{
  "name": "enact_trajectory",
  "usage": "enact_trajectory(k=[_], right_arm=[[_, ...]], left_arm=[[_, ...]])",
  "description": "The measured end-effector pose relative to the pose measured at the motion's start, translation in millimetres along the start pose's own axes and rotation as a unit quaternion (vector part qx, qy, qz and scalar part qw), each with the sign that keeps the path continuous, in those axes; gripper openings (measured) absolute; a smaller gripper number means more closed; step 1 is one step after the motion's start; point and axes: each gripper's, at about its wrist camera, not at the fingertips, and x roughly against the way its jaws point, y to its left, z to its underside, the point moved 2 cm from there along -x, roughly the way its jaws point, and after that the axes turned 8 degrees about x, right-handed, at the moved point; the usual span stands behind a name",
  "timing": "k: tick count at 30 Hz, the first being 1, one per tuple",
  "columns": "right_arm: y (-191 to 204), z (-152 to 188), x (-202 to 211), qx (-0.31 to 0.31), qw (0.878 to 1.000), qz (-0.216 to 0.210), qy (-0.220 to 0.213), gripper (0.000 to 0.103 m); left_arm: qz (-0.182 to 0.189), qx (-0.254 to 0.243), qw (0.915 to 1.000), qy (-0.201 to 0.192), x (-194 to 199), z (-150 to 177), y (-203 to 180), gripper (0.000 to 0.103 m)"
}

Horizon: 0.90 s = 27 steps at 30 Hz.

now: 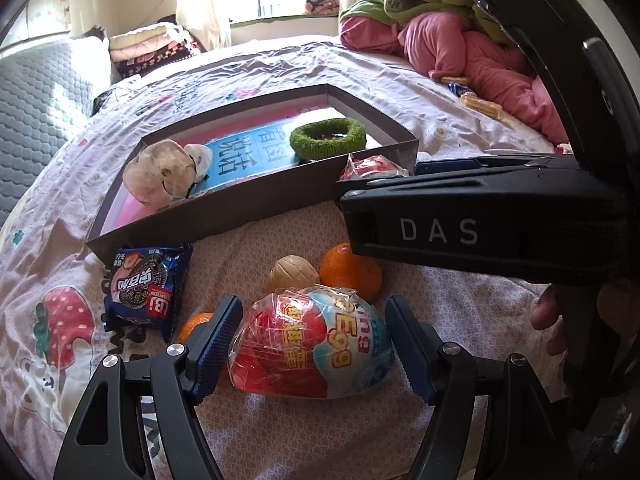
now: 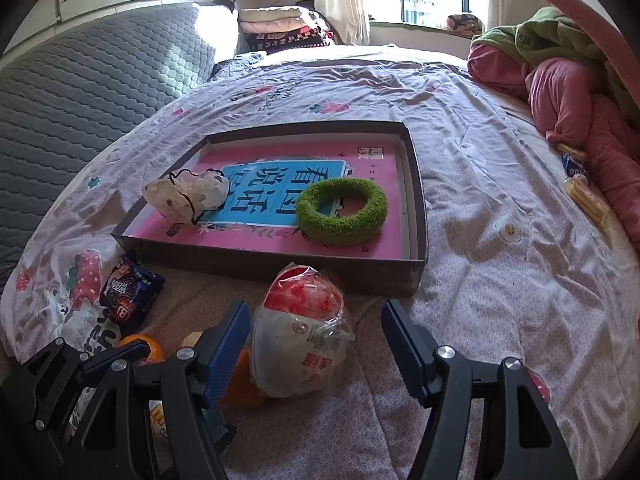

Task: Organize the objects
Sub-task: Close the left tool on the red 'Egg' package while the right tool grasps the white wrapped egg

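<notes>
On the bed [image 2: 500, 168] a shallow grey box [image 2: 418, 208] is set as the collecting place: a green ring [image 2: 342, 210] and a crumpled white cloth [image 2: 188, 196] are already laid inside it on the pink printed sheet. The loose things are gathered just in front of the box's near wall. In the left wrist view, a wrapped egg toy [image 1: 312, 340] is framed between the pads of the left claw [image 1: 314, 348], whose jaws are spread and not seen to press the wrapper; an orange [image 1: 352, 272] and a pale ball [image 1: 294, 274] lie at 12 o'clock of it, touching, and a blue biscuit packet [image 1: 148, 284] at 10 o'clock. A second wrapped egg [image 2: 302, 328] is straddled by the right claw [image 2: 316, 352], likewise open, with the egg nearer its left pad. The near wall is judged the only edge to be cleared; bare bed is left at 3 o'clock.
</notes>
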Motion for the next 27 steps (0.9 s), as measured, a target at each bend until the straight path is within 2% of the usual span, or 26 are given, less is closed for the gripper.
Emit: enact_trajectory(k=[8, 11, 12, 23, 27], right_arm=[[-11, 4, -12, -0.039, 0.998, -0.046, 0.022, 0.066], [-13, 5, -11, -0.052, 0.997, -0.063, 0.015, 0.057], [-14, 5, -10, -0.053, 0.996, -0.066, 0.012, 0.054], [-19, 5, -6, -0.067, 0.995, -0.077, 0.004, 0.053], [-21, 5, -6, -0.07, 0.995, -0.078, 0.002, 0.053]], left_arm=[[0.003, -0.011, 0.9999, 0.008, -5, 0, -2, 0.075], [0.013, -0.007, 0.9998, 0.012, -5, 0, 0, 0.075], [0.013, -0.009, 0.9998, 0.013, -5, 0, 0, 0.075], [0.043, -0.008, 0.9988, 0.023, -2, -1, -2, 0.073], [0.039, -0.021, 0.9987, 0.023, -2, 0, -7, 0.073]])
